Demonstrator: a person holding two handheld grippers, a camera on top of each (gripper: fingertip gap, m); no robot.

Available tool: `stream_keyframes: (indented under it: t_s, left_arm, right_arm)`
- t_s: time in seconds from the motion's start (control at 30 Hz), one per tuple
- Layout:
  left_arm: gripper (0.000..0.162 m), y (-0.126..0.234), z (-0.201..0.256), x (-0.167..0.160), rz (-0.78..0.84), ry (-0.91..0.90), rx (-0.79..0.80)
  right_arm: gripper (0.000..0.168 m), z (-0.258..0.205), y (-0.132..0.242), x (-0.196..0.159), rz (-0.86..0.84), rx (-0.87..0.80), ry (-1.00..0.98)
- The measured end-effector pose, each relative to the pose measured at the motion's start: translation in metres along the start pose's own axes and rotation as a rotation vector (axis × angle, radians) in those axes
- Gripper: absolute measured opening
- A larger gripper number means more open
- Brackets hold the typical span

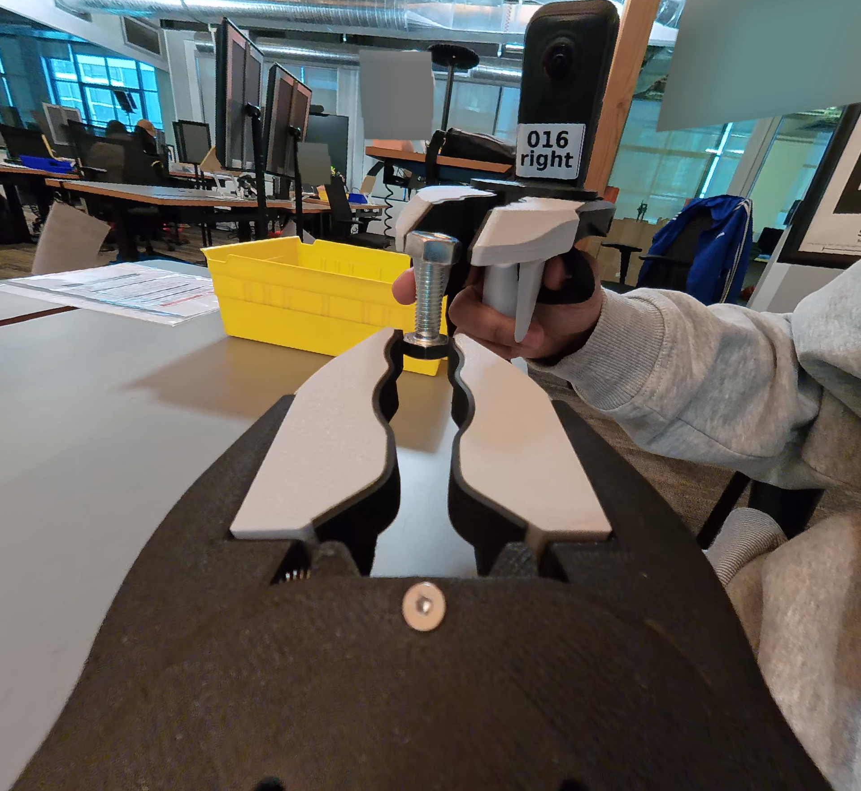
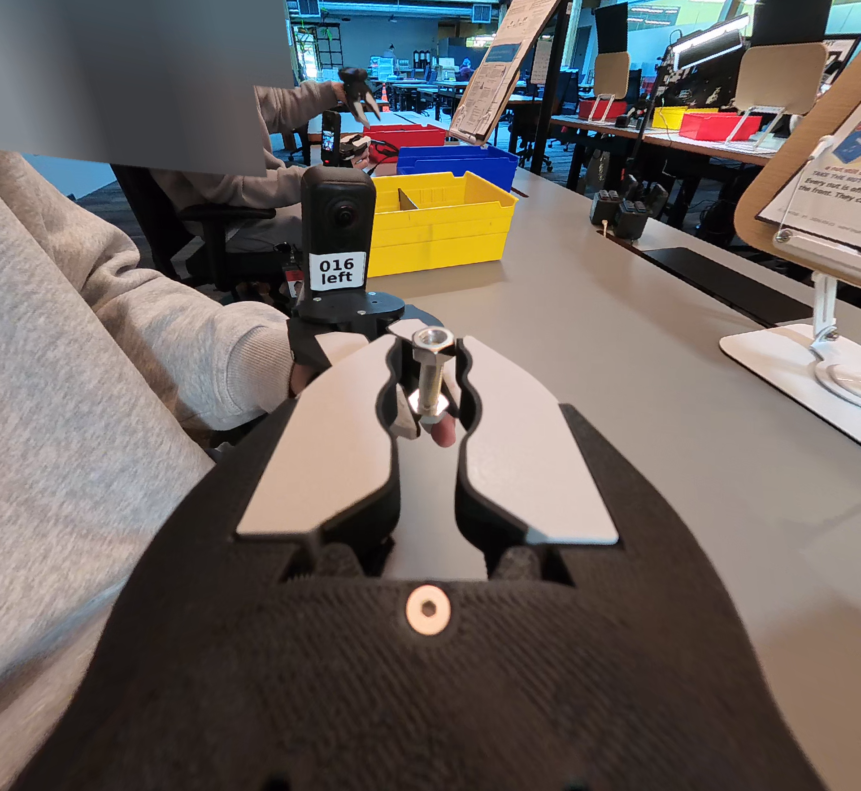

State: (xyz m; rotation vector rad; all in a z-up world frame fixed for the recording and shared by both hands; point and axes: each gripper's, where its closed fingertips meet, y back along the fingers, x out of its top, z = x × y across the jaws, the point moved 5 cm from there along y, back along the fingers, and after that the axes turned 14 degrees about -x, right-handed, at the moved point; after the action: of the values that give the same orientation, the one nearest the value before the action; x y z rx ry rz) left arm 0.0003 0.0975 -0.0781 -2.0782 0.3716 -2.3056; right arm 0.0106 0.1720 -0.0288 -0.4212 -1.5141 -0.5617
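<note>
A silver hex bolt [image 1: 429, 289] stands upright above the grey table [image 1: 116, 419] with a nut [image 1: 425, 346] on its lower end. My left gripper [image 1: 421, 345] is shut on the nut, pinching it at the fingertips. My right gripper [image 2: 432, 343] is shut on the bolt head [image 2: 433, 342]. In the right wrist view the bolt's shaft [image 2: 429, 379] runs down to the nut [image 2: 431, 407]. The right gripper also shows in the left wrist view [image 1: 447, 233], held by a hand in a grey sleeve [image 1: 675, 349]. A finger [image 1: 404, 286] rests by the thread.
A yellow bin [image 1: 298, 289] sits on the table just behind the bolt; it also shows in the right wrist view [image 2: 438, 233], with a blue bin [image 2: 456, 160] and a red bin [image 2: 405, 135] beyond. A paper sheet [image 1: 116, 289] lies far left. A card stand [image 2: 815, 209] and black chargers [image 2: 624, 209] stand to the right. My left and right fingertips are right by each other.
</note>
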Motion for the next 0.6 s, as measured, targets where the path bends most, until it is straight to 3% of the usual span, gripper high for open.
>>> stream_keyframes:
  t_s: [0.6]
  left_arm:
    - [0.018,0.0024,-0.0040,0.0007,0.008,0.017,0.026]
  right_arm:
    - [0.018,0.0036,0.0017,-0.0011,0.000,-0.013,-0.002]
